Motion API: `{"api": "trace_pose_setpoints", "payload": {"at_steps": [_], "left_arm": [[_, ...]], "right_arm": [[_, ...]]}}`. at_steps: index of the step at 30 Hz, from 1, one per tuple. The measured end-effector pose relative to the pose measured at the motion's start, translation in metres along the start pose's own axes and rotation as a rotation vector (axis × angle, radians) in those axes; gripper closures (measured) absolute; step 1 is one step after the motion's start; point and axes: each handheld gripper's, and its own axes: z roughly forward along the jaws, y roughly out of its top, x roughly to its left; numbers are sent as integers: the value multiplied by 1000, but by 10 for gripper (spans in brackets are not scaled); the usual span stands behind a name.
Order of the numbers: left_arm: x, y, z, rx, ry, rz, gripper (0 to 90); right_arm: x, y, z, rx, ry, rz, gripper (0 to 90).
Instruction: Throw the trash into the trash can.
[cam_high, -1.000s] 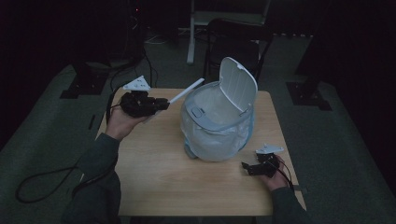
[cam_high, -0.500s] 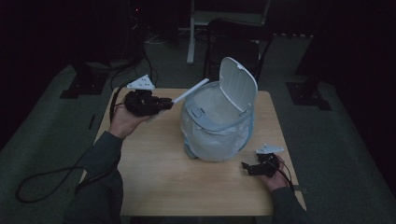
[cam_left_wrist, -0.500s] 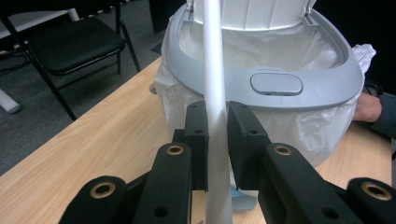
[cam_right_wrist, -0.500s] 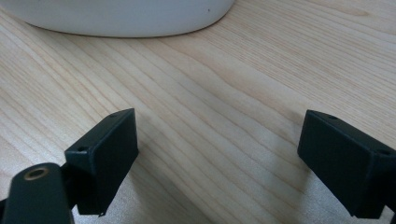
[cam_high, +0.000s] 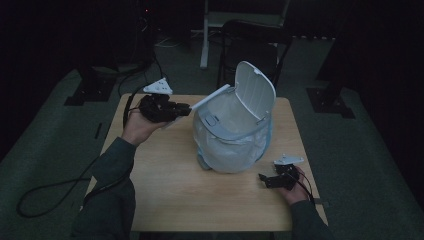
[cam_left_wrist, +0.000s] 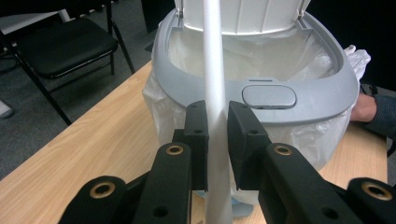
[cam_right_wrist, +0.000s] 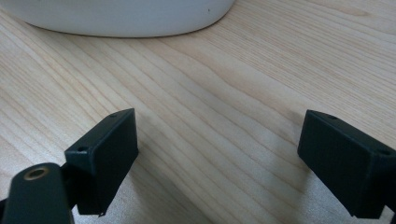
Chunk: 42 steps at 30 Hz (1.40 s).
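Note:
A white bin (cam_high: 232, 135) with a grey rim and a plastic liner stands on the wooden table (cam_high: 165, 190), its lid (cam_high: 255, 92) tipped up and open. My left gripper (cam_high: 185, 107) is raised at the bin's left, shut on a long white strip (cam_high: 210, 97) whose far end reaches the rim. In the left gripper view the strip (cam_left_wrist: 212, 70) runs up between the jaws of the left gripper (cam_left_wrist: 215, 135) toward the grey rim (cam_left_wrist: 322, 91) and its push button (cam_left_wrist: 269, 96). My right gripper (cam_high: 265, 180) rests open on the table at the bin's front right; in its own view the right gripper (cam_right_wrist: 219, 154) holds nothing, with the bin's base (cam_right_wrist: 121, 16) ahead.
A black folding chair (cam_high: 250, 40) stands behind the table's far edge. A cable (cam_high: 50, 195) trails from the left arm over the dark floor. The other hand (cam_left_wrist: 369, 107) shows beyond the bin in the left gripper view.
The left gripper has shifted slightly to the right with the strip, bringing its tip closer to the bin's rim. The right gripper has stayed put.

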Motion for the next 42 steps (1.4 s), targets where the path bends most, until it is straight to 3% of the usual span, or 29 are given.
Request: {"api": "trace_pose_setpoints", "payload": {"at_steps": [18,42], "left_arm": [[-2,14,18,19,-21,7,796],[-2,19,33,41,-29,-4,795]], "right_arm": [[0,0,0,1,-1,-1,113],[0,0,0,0,0,0,113]]}}
